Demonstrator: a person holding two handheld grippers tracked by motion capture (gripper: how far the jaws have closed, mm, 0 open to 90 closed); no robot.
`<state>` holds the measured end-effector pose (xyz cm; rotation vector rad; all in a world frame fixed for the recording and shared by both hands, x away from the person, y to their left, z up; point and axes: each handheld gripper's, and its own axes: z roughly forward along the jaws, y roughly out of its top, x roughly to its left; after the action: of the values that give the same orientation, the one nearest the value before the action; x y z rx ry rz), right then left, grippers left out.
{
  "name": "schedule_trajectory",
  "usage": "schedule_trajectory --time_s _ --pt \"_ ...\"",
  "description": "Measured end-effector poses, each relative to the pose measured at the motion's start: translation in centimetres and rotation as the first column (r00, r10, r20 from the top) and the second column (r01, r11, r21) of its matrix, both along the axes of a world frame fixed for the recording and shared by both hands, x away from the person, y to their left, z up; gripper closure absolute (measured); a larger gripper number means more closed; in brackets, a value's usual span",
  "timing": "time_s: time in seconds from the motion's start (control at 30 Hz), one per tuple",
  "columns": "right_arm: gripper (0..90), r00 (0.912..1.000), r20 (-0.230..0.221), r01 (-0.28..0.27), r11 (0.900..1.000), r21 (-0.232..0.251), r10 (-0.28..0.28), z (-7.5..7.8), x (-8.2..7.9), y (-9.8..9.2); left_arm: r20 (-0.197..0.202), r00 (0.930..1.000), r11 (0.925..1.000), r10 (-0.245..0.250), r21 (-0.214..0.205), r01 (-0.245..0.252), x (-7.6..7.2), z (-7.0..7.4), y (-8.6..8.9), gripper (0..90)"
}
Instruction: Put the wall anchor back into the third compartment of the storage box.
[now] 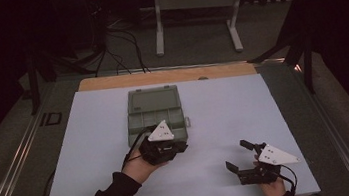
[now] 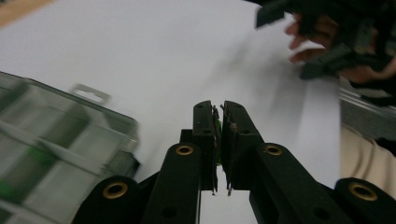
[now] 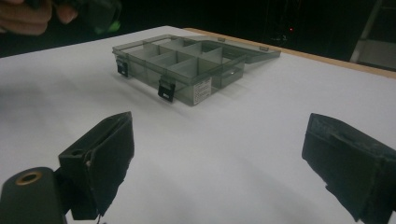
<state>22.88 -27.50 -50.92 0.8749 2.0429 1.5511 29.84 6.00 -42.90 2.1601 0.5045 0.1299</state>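
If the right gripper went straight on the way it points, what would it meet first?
Probably the compartment box: it lies ahead of the open right gripper, with bare white sheet between. Depth is hard to judge.

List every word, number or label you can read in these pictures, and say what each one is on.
No text can be read.
A small white sticker on the front wall of the box: its print is too small to read.
Grey plates on the left gripper and right gripper: only dots, no writing.
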Motion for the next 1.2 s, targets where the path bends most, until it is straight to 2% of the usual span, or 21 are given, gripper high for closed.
schedule_trajectory --time_s 0.2,0.33,0.67,0.93,1.0,1.03,1.07,1.13,1.2 --pt "9.5 1.0 -0.001 0.0 1.0 0.001 0.0 0.0 0.0 -0.1 0.021 0.9988 0.9991 0.043 0.0 -0.043 0.8 1.1 0.3 83.1" --pt "9.5 1.0 0.001 -0.002 1.0 -0.002 0.002 0.0 0.0 0.0 0.011 0.9976 0.9976 0.069 -0.008 -0.069 1.5 1.4 0.4 83.1" --pt "9.5 1.0 -0.005 -0.004 1.0 -0.003 0.004 0.0 0.0 0.0 0.026 0.9914 0.9914 0.128 -0.029 -0.127 3.0 2.1 0.6 83.1" --pt "9.5 1.0 -0.006 -0.006 1.0 -0.001 0.006 -0.1 0.0 0.0 0.032 0.9782 0.977 0.205 -0.067 -0.203 4.5 2.5 1.1 83.1" --pt "9.5 1.0 -0.006 -0.007 1.0 -0.002 0.007 -0.1 0.0 0.0 0.027 0.9736 0.9718 0.227 -0.073 -0.224 5.0 2.4 1.2 83.1" --pt "9.5 1.0 -0.006 -0.007 1.0 -0.001 0.007 -0.1 0.0 0.0 0.03 0.9684 0.9666 0.248 -0.077 -0.245 5.3 2.3 1.3 83.1" --pt "9.5 1.0 -0.006 -0.007 1.0 -0.001 0.007 -0.1 0.0 0.0 0.03 0.9684 0.9666 0.248 -0.077 -0.245 5.3 2.3 1.3 83.1" --pt "9.5 1.0 -0.006 -0.007 1.0 -0.001 0.007 -0.1 0.0 0.0 0.027 0.9616 0.9589 0.273 -0.086 -0.27 5.8 2.2 1.4 83.1" --pt "9.5 1.0 -0.006 -0.008 1.0 -0.002 0.007 -0.1 0.0 0.0 0.028 0.9576 0.955 0.287 -0.087 -0.284 6.1 2.1 1.4 83.1"
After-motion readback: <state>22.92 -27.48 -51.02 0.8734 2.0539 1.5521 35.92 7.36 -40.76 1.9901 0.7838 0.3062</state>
